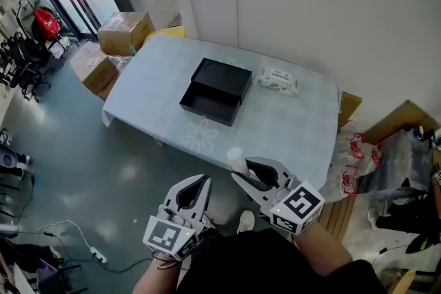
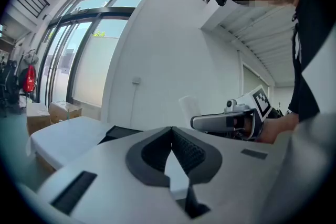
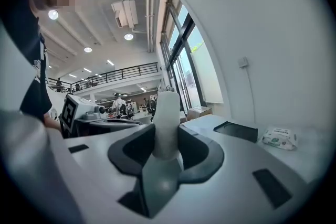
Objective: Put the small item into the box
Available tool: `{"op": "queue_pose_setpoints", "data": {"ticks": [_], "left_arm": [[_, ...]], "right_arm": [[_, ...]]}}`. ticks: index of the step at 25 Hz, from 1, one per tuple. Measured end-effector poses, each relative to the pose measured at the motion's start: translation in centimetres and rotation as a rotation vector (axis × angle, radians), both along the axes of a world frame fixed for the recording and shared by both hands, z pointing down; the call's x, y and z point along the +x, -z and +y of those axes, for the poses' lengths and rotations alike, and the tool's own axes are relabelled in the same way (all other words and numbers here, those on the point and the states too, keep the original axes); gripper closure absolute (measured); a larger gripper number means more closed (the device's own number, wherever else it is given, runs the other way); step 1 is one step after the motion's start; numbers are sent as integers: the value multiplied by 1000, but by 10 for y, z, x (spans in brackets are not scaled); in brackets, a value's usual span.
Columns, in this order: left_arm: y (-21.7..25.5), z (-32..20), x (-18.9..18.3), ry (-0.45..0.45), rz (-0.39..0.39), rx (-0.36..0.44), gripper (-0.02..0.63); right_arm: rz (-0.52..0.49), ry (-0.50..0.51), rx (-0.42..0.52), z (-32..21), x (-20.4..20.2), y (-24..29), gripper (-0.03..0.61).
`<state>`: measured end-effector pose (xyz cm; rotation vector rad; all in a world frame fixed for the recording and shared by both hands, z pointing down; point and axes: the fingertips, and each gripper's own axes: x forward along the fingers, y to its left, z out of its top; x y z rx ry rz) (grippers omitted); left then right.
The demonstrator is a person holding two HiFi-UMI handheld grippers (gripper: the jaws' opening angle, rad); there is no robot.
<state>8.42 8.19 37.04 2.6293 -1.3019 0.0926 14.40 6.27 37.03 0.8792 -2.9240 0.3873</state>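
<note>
A small white cylinder-shaped item [image 1: 234,155] stands upright between the pads of my right gripper [image 1: 240,167], which is shut on it just short of the table's near edge. In the right gripper view the white item [image 3: 167,113] fills the gap between the dark pads. The black box [image 1: 215,90] lies open on the middle of the table, well beyond both grippers. My left gripper [image 1: 200,182] hangs lower left of the right one, over the floor, with its jaws together and nothing in them. From the left gripper view I see the right gripper [image 2: 226,121] holding the item [image 2: 189,107].
The table [image 1: 151,96] has a pale blue cloth. A white wipes packet [image 1: 278,79] lies right of the box. Cardboard boxes [image 1: 124,31] stand on the floor at the far left. Flattened cardboard and bags [image 1: 386,162] lie to the right. A cable [image 1: 76,234] runs over the floor.
</note>
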Motion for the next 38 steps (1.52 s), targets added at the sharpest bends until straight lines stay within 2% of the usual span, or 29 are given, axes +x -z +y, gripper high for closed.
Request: {"op": "queue_pose_setpoints", "data": {"ticks": [17,38], "left_arm": [[1,0,-43,3,11,1,606],[3,-11,-132,7,25,-6,604]], "right_arm": [[5,30,-4,-1,-47,3,440],[13,36,3,-14,-138,10,440]]}}
